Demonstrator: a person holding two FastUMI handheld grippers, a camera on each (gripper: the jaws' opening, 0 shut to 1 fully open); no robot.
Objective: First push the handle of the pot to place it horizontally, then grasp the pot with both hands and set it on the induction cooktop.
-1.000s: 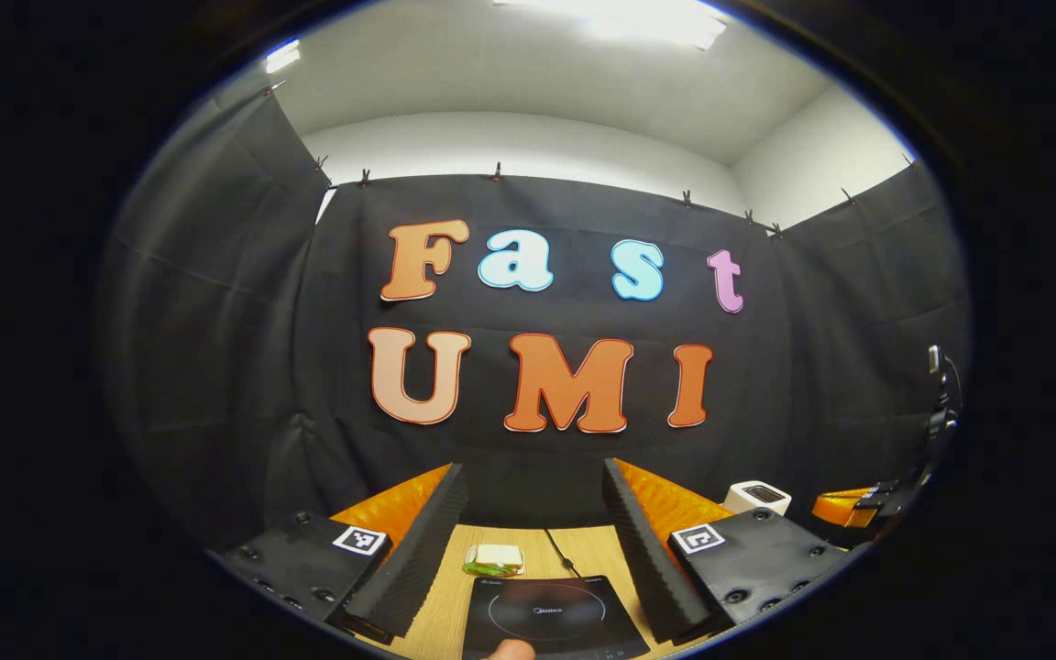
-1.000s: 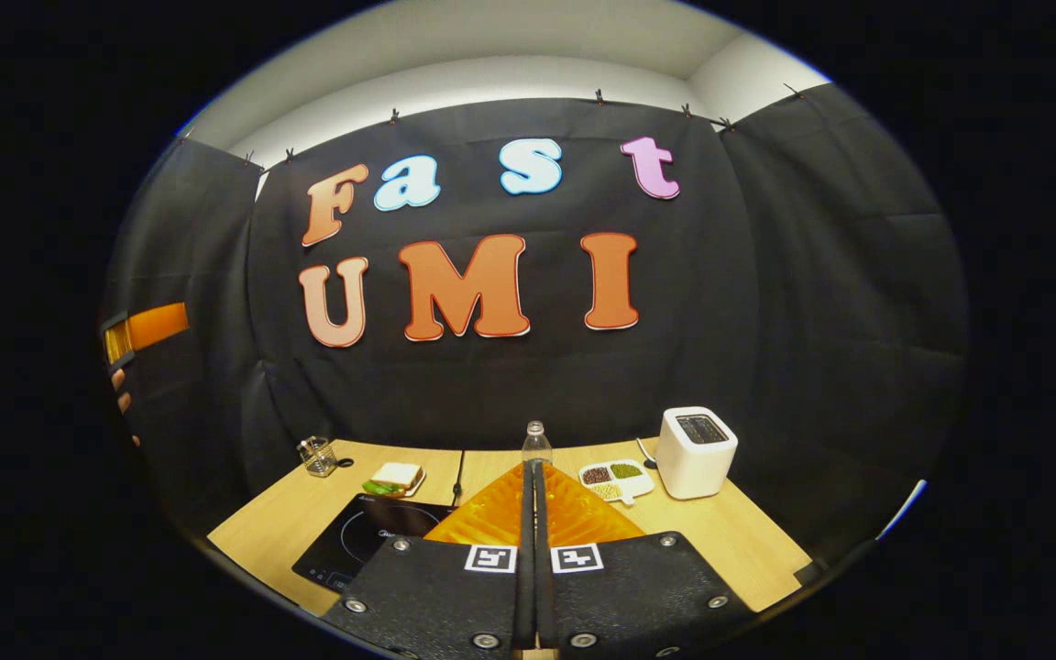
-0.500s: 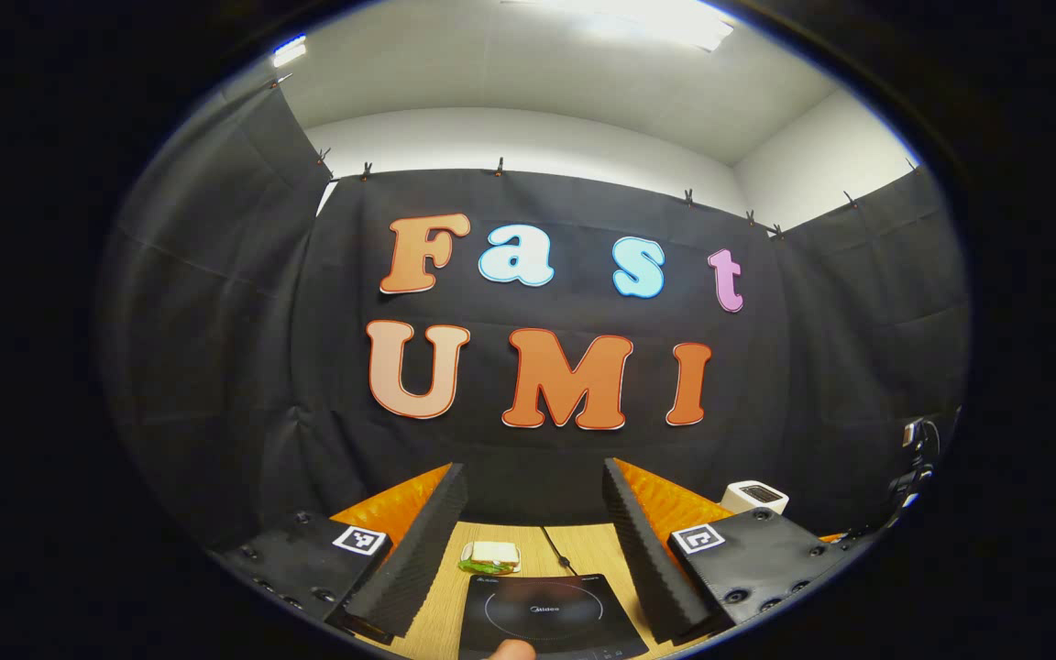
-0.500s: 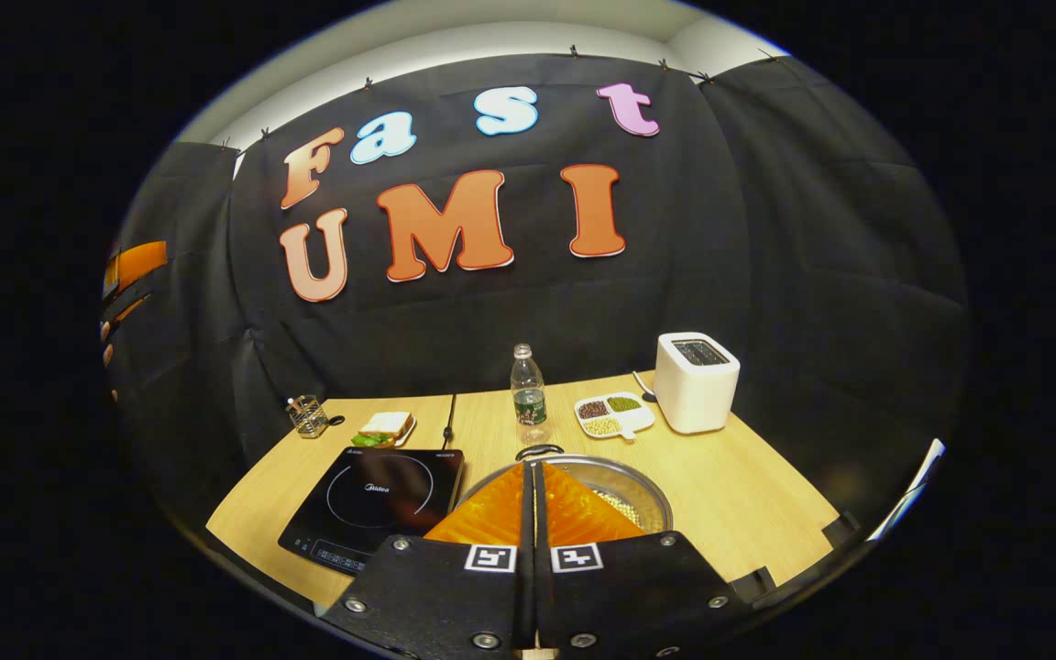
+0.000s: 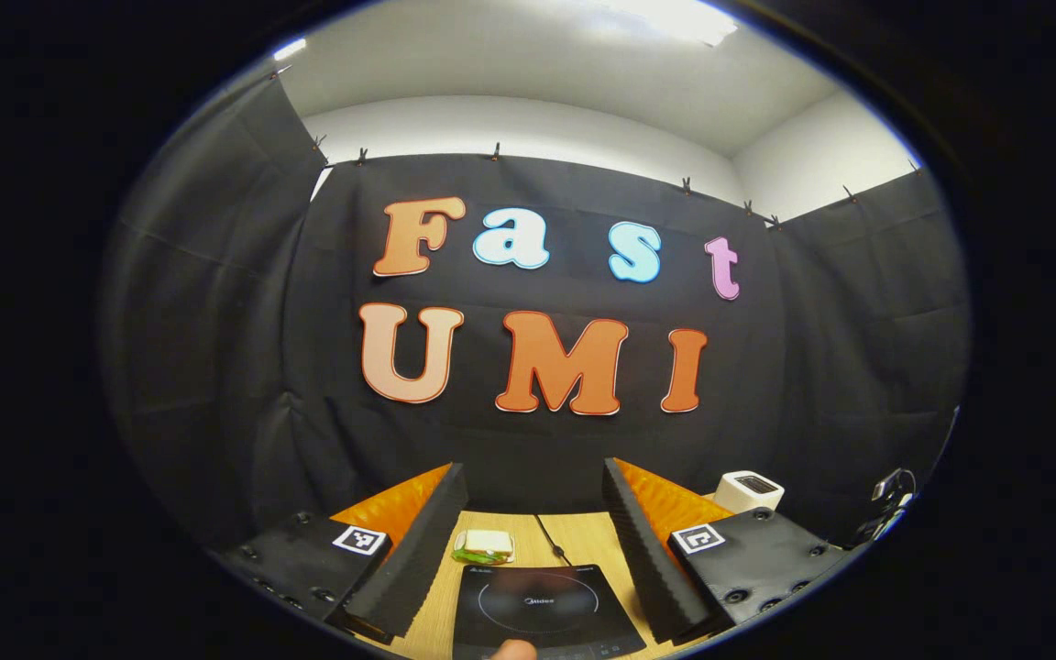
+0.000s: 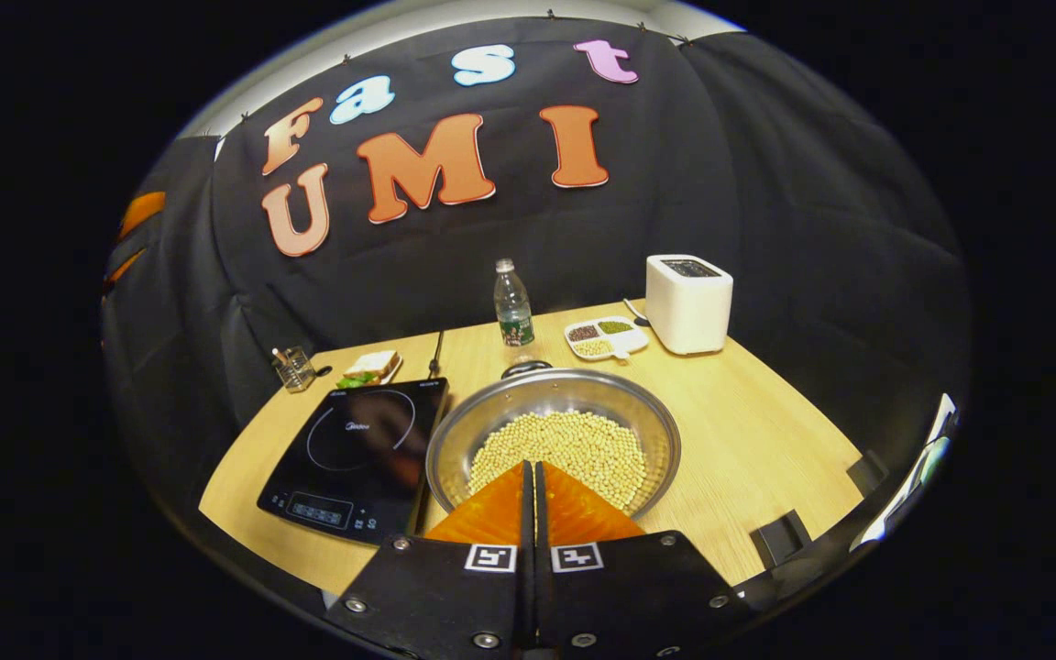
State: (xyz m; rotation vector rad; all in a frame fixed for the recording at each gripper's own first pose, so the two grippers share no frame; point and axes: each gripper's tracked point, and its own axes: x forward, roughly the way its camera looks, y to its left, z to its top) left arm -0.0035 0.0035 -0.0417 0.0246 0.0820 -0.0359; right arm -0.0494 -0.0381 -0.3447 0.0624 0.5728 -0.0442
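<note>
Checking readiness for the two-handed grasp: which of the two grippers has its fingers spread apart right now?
The left gripper: its two fingers stand wide apart, framing the induction cooktop. The right gripper has its fingers pressed together over the pot.

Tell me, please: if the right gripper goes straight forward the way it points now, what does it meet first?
Most likely the pot, probably its near rim or the pale beans inside. The shut right gripper points at it, above the near rim; depth is hard to judge.

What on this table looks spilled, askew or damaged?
Nothing stands out. The pot sits level on the table beside the induction cooktop, beans inside. Bottle and toaster stand upright.
</note>
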